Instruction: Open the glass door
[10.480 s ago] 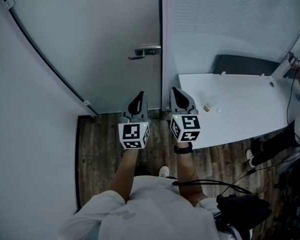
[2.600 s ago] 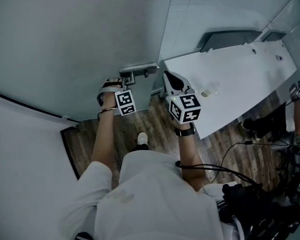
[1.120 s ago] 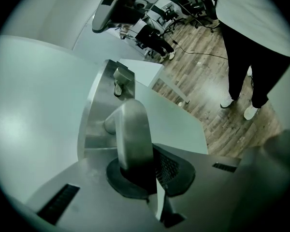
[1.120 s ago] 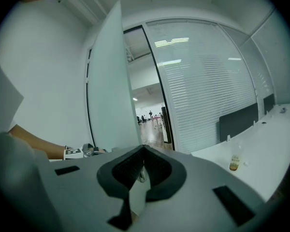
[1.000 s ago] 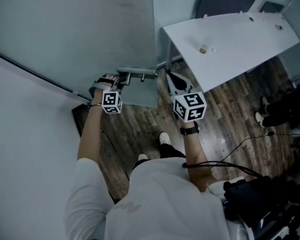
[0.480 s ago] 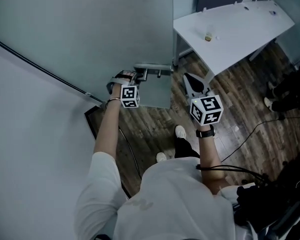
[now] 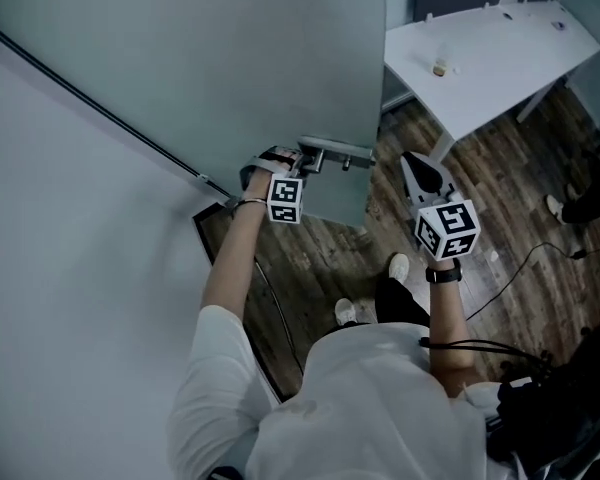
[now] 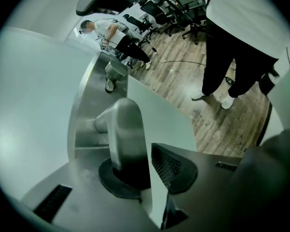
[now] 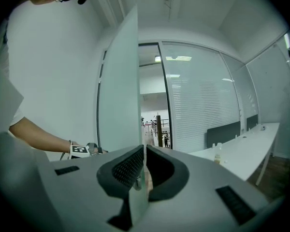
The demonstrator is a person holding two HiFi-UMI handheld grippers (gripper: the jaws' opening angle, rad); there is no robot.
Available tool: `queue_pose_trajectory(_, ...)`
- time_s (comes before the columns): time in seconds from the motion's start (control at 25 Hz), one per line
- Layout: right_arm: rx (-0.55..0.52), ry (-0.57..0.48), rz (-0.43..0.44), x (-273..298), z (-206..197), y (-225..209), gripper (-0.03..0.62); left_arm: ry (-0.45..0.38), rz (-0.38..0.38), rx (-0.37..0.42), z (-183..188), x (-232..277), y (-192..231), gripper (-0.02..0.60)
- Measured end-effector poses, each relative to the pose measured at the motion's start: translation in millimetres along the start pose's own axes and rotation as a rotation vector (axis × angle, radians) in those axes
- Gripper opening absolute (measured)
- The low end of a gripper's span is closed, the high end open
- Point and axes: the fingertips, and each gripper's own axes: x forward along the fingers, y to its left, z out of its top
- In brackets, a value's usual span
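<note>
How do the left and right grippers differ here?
The left gripper has the door handle between its jaws, which are opening; the right gripper is shut and empty. The left gripper is at the glass door; the right gripper hangs clear of it. Both carry marker cubes.

This is looking like an office. A frosted glass door [image 7: 230, 68] is filling the upper middle of the head view, and a long white tabletop [image 7: 500, 58] is sitting at the upper right over wood-plank flooring [image 7: 520, 208]. In the right gripper view, a glass partition wall with slatted blinds [image 9: 198, 105] is running along the right half, above a dark divider panel [image 9: 224, 133]. Wheeled office chairs [image 8: 176, 11] are crowding the top of the left gripper view, and cables [image 7: 540, 258] are trailing across the floor at the right of the head view.
</note>
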Motion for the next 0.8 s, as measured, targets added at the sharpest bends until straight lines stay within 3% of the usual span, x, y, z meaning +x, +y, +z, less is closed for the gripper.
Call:
queue_pose_trajectory(0.16,-0.011,-0.009,0.123,25.8,12.6,14.8,0.003,0.015,-0.111,0.015,-15.2,-32.0,-28.1,0.099)
queue_pose_trajectory(0.28,-0.035,-0.020,0.223,26.7,21.2,30.1,0.003,0.090,-0.166,0.049,-22.8,-69.6,-39.6,0.122)
queue_pose_trajectory(0.44,-0.062,-0.009,0.368,31.6,14.5,53.1,0.002,0.200,-0.168,0.015,-36.2,-115.9,-50.3,0.156)
queue_pose_trajectory(0.64,-0.132,0.005,0.548,33.9,3.9,100.3,0.003,0.272,-0.081,-0.192,-35.3,-171.8,-85.6,0.156)
queue_pose_trajectory(0.8,-0.182,0.019,0.657,36.4,10.1,111.6,0.003,0.216,0.112,-0.519,-14.3,-211.6,-66.0,0.155)
